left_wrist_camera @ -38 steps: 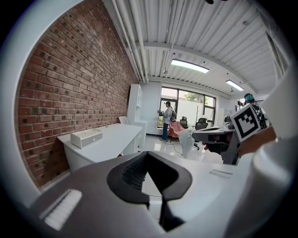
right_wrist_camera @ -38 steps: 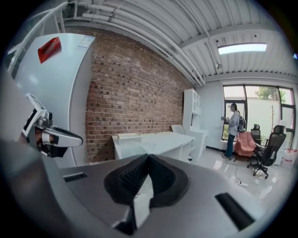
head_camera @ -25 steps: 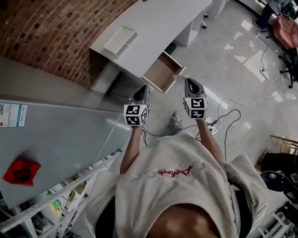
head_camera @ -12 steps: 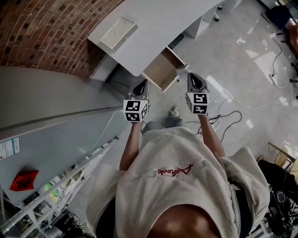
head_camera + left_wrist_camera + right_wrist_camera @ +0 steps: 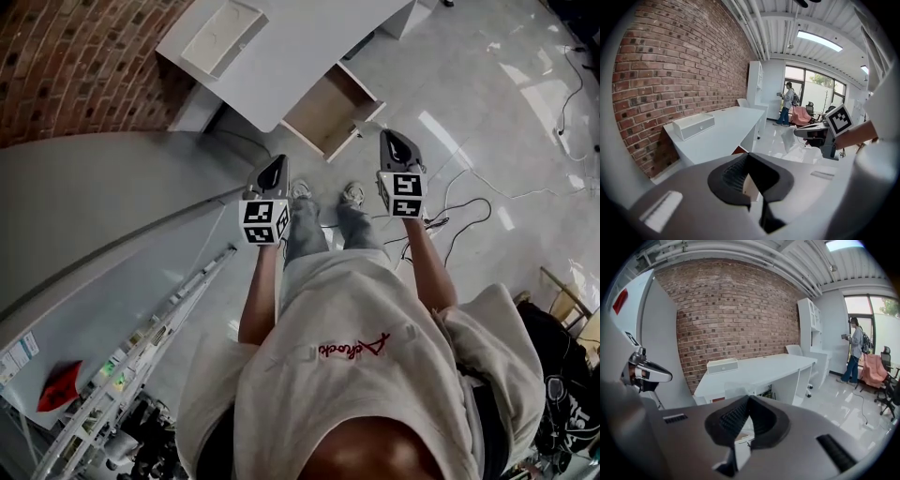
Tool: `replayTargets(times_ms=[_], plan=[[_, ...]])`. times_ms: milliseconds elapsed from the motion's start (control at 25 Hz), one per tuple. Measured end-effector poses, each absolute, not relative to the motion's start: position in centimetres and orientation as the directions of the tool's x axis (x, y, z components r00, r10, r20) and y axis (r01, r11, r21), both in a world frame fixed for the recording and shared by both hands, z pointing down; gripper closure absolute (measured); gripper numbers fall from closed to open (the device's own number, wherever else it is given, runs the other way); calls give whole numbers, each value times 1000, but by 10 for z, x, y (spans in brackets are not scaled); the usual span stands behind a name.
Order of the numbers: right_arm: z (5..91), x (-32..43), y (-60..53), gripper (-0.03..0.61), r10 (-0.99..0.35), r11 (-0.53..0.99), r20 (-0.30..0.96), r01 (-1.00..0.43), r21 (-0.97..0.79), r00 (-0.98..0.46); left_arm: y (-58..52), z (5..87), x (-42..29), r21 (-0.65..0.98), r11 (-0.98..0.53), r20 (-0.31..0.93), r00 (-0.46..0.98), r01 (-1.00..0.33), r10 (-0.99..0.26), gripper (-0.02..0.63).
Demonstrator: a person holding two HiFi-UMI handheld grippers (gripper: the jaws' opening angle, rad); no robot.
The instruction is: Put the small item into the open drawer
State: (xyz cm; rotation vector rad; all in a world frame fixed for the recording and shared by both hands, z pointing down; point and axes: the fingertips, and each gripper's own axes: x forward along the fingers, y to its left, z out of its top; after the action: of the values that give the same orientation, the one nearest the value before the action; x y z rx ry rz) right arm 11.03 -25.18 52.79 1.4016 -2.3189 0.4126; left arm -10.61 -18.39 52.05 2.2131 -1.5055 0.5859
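Observation:
The open drawer [image 5: 328, 108] juts from the white desk [image 5: 281, 56], its wooden inside bare. My right gripper [image 5: 389, 139] hangs just short of the drawer's front corner, shut on a small clear plastic item [image 5: 362, 127]. The left gripper view shows that item [image 5: 794, 143] dangling from the right gripper [image 5: 799, 133]. It also sits as a see-through flap [image 5: 731, 391] at the jaws of the right gripper [image 5: 747, 399]. My left gripper [image 5: 275, 165] is held level with it, left of the drawer, shut with nothing in it [image 5: 749, 157].
A flat white box [image 5: 220, 33] lies on the desk by the brick wall [image 5: 75, 66]. A grey cabinet [image 5: 94, 225] stands at my left, with shelving below it. Cables [image 5: 469, 211] trail over the glossy floor at right. A person [image 5: 855, 350] stands far off by the window.
The desk and drawer have slid up the head view and my shoes have come into sight. Both grippers stay side by side, and the right one still holds the clear item.

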Motion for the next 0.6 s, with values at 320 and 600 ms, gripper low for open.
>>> replayTargets(times_ms=[320, 600], plan=[[562, 113, -259, 566, -782, 403, 503, -914, -41, -368, -198, 567, -107, 120, -393, 583, 385, -912, -715, 604], [605, 98, -249, 566, -782, 336, 544, -941, -44, -305, -197, 616, -102, 172, -482, 602, 479, -859, -639, 604]])
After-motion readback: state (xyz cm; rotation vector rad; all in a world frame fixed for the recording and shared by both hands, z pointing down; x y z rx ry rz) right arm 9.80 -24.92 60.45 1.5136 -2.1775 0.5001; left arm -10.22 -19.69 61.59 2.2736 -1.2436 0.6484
